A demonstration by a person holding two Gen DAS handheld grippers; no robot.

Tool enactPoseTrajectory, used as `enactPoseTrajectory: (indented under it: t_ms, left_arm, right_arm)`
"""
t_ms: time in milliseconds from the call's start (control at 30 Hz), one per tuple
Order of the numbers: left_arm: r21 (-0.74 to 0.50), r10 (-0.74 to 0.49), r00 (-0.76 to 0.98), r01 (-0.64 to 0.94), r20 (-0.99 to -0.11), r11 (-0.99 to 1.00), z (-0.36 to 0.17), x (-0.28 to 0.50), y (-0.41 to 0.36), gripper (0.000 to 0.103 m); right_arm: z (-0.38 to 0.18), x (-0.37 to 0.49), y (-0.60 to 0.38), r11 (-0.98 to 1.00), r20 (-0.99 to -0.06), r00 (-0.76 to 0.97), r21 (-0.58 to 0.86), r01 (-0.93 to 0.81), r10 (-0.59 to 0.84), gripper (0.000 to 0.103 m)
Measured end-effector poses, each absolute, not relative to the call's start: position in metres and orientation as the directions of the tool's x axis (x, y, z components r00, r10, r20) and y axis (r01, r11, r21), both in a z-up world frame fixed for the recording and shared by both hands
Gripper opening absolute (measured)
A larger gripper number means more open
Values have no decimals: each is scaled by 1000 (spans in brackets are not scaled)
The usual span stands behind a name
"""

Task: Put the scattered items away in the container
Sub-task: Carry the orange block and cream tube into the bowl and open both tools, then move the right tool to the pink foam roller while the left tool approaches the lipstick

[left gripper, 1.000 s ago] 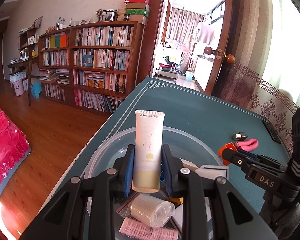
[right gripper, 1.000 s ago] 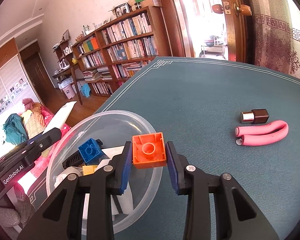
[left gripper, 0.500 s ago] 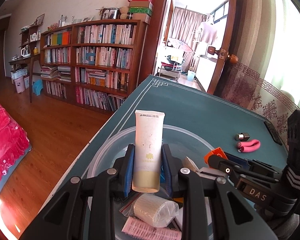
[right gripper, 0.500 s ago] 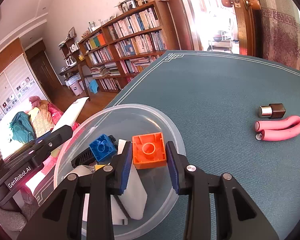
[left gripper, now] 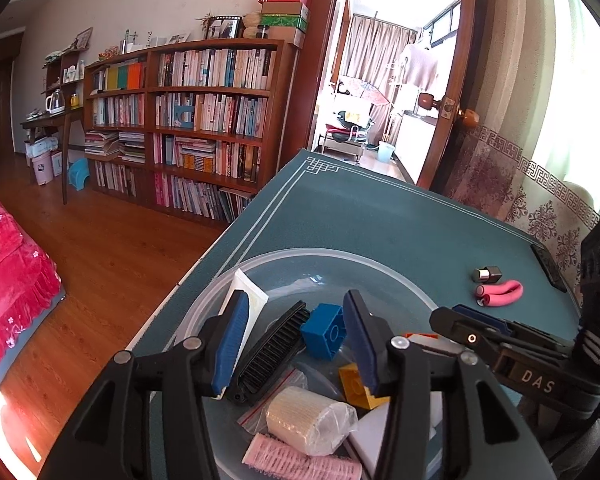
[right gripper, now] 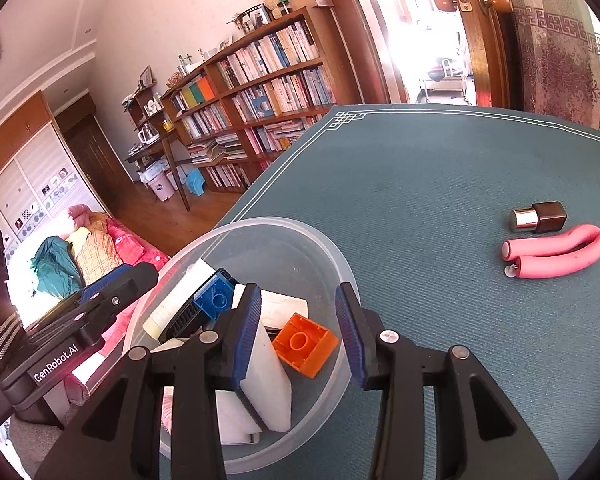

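the green table (right gripper: 440, 168) fills most of my view, and the clear plastic bowl (right gripper: 342, 264) sits near its left edge, handy to both my claws, so i can drop things straight in. the bowl holds a white tube (left gripper: 249, 294) leaning against the left wall, a black comb (left gripper: 274, 346), a blue brick (left gripper: 324, 330), a yellow brick (left gripper: 354, 382), an orange brick (right gripper: 305, 344) lying tilted on a white block (right gripper: 268, 376), a bagged roll (left gripper: 306, 420) and a pink curler (left gripper: 300, 460). my left claw (left gripper: 296, 344) hangs over the bowl with its jaws spread and nothing between them; the tube lies just beside its left pad. my right claw (right gripper: 298, 334) is likewise released, jaws wide, the orange brick lying loose below the gap. both hover low over the bowl, i judge so that things fall a short way and stay inside. out on the cloth, well apart from the bowl, a bent pink foam roller (right gripper: 556, 252) and a small brown bottle with a silver cap (right gripper: 540, 217) lie just beside each other; these look like what's left, and my right claw is nearer them.
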State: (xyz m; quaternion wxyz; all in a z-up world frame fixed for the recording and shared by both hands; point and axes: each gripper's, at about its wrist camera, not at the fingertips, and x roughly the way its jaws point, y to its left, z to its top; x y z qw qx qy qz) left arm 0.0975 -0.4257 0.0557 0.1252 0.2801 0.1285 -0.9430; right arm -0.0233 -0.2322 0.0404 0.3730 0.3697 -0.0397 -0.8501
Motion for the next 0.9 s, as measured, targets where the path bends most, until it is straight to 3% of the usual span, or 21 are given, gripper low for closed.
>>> enactPoseTrajectory:
  t_ms: [200, 467, 900]
  left_arm:
    - [-164, -159, -813, 297, -561, -941, 59, 96, -422, 56]
    - [-121, -173, -819, 282, -547, -952, 66, 92, -406, 79]
    - [-78, -152, -818, 233, -555, -969, 67, 81, -387, 82]
  right_arm:
    - [44, -24, -225, -727, -590, -465, 349, 591, -661, 42]
    - [47, -30, -217, -747, -585, -490, 355, 562, -646, 42]
    - [48, -42, -201, -780, -584, -527, 371, 503, -617, 45]
